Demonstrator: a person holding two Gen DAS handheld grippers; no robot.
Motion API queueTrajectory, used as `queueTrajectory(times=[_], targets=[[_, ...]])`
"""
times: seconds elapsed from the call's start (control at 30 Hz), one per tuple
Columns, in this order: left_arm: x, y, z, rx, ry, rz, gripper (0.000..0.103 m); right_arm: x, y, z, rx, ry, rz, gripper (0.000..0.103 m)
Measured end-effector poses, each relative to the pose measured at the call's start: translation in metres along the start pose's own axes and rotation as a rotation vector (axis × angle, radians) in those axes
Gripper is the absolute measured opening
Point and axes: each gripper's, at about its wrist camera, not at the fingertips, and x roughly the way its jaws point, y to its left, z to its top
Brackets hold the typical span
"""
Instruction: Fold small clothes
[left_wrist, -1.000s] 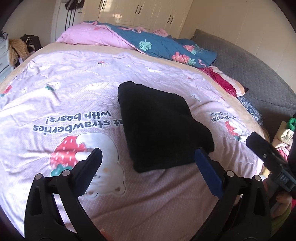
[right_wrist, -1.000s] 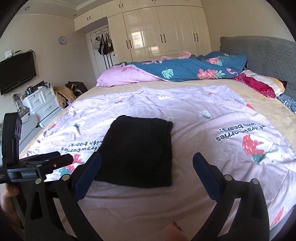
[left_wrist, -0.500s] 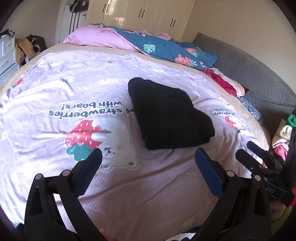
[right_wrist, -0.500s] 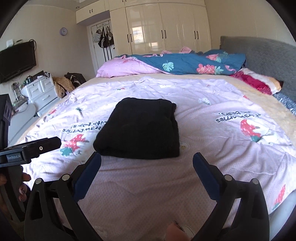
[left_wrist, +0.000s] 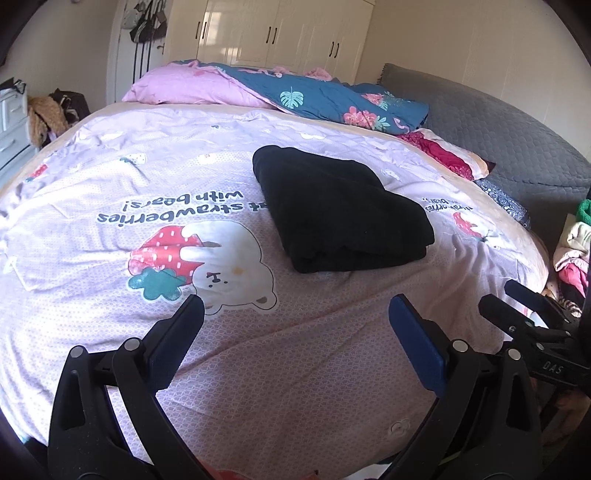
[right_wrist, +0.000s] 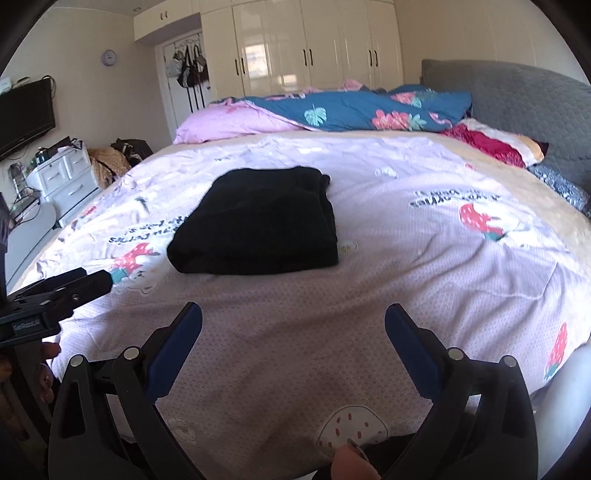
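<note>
The lilac bedspread (left_wrist: 110, 177) carries upside-down print beside a bear-and-strawberry picture (left_wrist: 199, 258); the words "strawberries with bears!" can be read, and a second, smaller copy of the slogan near the far right edge is too small to make out in full. In the left wrist view the other tool's body shows the letters "DAS" at the right edge. In the right wrist view a label on the other tool at the left edge is too blurred to read.

One folded black garment (left_wrist: 340, 210) lies on the bed, a thick, roughly rectangular stack, flat on the bedspread towards the middle. At the head of the bed there is one pink pillow (left_wrist: 184, 88), one blue floral duvet (left_wrist: 332, 99) bunched up, and one red-and-cream pillow (left_wrist: 447, 155) against the grey headboard (left_wrist: 509, 136). A pile of clothes (left_wrist: 572, 243) sits off the bed's right side.

The left gripper (left_wrist: 295, 314) has its two fingers (left_wrist: 177, 343) spread wide with nothing between them; the garment lies ahead of the tips and apart from them. The right gripper (right_wrist: 293, 321) is likewise spread wide and holds nothing, its fingers (right_wrist: 413, 347) above bare bedspread, with the garment (right_wrist: 258, 221) ahead and slightly left, well clear. A hand (right_wrist: 22, 373) grips the left tool's handle at the left edge of the right wrist view.
</note>
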Motion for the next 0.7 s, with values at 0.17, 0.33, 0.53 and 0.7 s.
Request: queueTrajectory(times=[0.17,0.33,0.53,0.7], targets=[[0.0018,0.0048,0.0000,-0.021,0.005,0.005,0.094,0.0038,-0.0003,-0.0019,0.007,0.015,-0.002,0.099],[0.0048,0.0057,-0.0004,-0.030,0.017,0.022,0.094,0.0038,-0.0007,-0.0021,0.003,0.013,-0.002,0.099],[0.0052,0.0057,-0.0002,-0.024,0.022,0.049,0.094,0.0030,-0.0010,-0.0014,0.001,0.009,-0.005,0.099],[0.0045,0.0045,-0.0001,-0.018,0.022,0.049,0.094,0.0029,-0.0016,-0.0010,0.001,0.009,-0.006,0.099]])
